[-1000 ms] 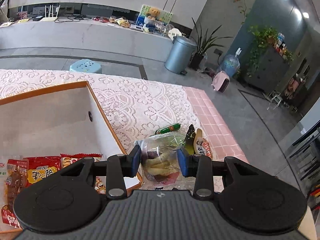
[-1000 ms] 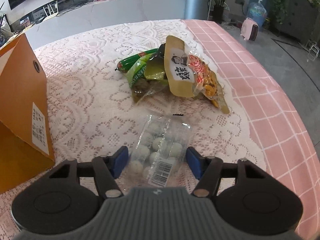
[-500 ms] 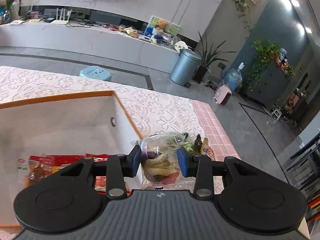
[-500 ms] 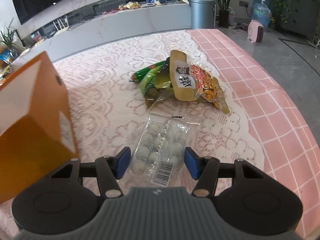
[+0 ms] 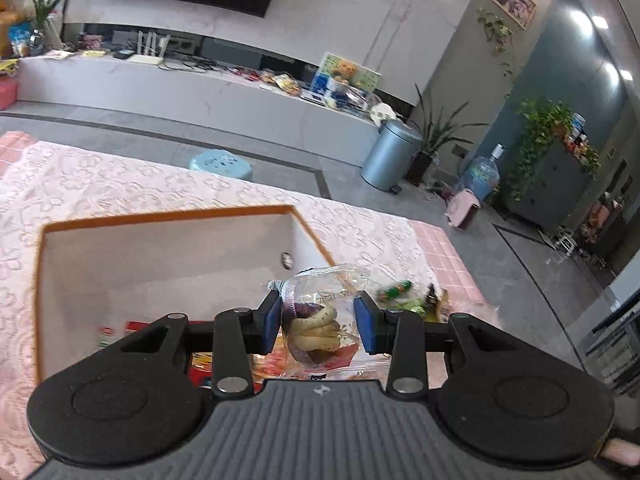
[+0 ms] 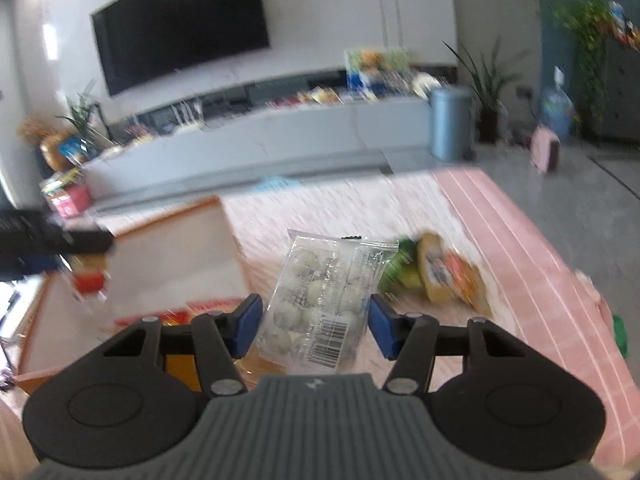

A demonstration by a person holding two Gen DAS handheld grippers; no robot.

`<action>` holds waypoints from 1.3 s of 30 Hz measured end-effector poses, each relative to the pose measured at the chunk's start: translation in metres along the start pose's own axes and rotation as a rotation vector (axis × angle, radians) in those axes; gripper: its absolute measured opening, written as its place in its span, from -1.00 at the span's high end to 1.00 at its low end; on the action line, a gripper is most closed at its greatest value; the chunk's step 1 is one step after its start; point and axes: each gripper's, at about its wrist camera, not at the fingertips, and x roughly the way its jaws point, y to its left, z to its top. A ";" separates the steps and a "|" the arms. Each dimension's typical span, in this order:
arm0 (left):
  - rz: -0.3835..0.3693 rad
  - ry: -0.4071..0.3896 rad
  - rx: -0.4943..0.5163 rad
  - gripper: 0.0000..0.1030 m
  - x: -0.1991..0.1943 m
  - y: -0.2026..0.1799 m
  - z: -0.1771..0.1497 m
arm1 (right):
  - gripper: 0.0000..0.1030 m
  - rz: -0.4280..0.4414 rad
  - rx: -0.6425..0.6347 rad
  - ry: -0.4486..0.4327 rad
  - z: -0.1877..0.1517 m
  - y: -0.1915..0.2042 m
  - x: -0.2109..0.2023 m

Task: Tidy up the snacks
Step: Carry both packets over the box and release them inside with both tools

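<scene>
A clear packet of pale stick-shaped snacks [image 5: 316, 320] is clamped between the blue fingers [image 5: 269, 322] of the left gripper [image 5: 318, 322], held in the air above the near right corner of the open box [image 5: 168, 256]. The box has an orange rim and pale inner walls, and red and yellow snack packets [image 5: 200, 364] lie on its bottom, partly hidden by the gripper. The box stands on the worktop [image 5: 120, 184], which is covered by a pink lace cloth. The right gripper [image 6: 314, 324] has a clear packet of round white balls [image 6: 320, 296], barcode toward the camera, between its fingers [image 6: 246, 326]; the packet is lifted clear of the worktop, the left finger presses its edge, and the fingers grip the packet. In that blurred view the same box sits to the left, with the left gripper's dark body over its far left part. Toward the right edge of the worktop lies a small heap of leftover snacks [image 6: 432, 272], green, yellow and orange wrappers touching one another.
</scene>
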 end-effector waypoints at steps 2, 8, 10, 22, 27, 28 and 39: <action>0.016 -0.010 -0.014 0.15 -0.004 0.008 0.002 | -0.08 0.037 -0.024 -0.026 0.009 0.016 -0.005; 0.044 -0.023 -0.067 0.16 -0.008 0.039 0.008 | -0.08 0.141 -0.117 -0.027 0.027 0.063 0.004; 0.064 -0.009 -0.083 0.16 -0.005 0.049 0.009 | -0.08 0.160 -0.150 -0.014 0.029 0.078 0.012; 0.171 0.152 -0.091 0.16 0.040 0.101 0.014 | -0.07 0.180 -0.316 0.237 0.039 0.143 0.103; 0.209 0.183 -0.053 0.15 0.054 0.102 0.012 | -0.06 0.196 -0.404 0.300 0.035 0.158 0.133; 0.212 0.191 -0.051 0.15 0.056 0.103 0.011 | -0.06 0.195 -0.421 0.312 0.035 0.162 0.139; 0.299 0.272 -0.033 0.15 0.077 0.111 0.004 | -0.06 0.194 -0.556 0.407 0.019 0.180 0.183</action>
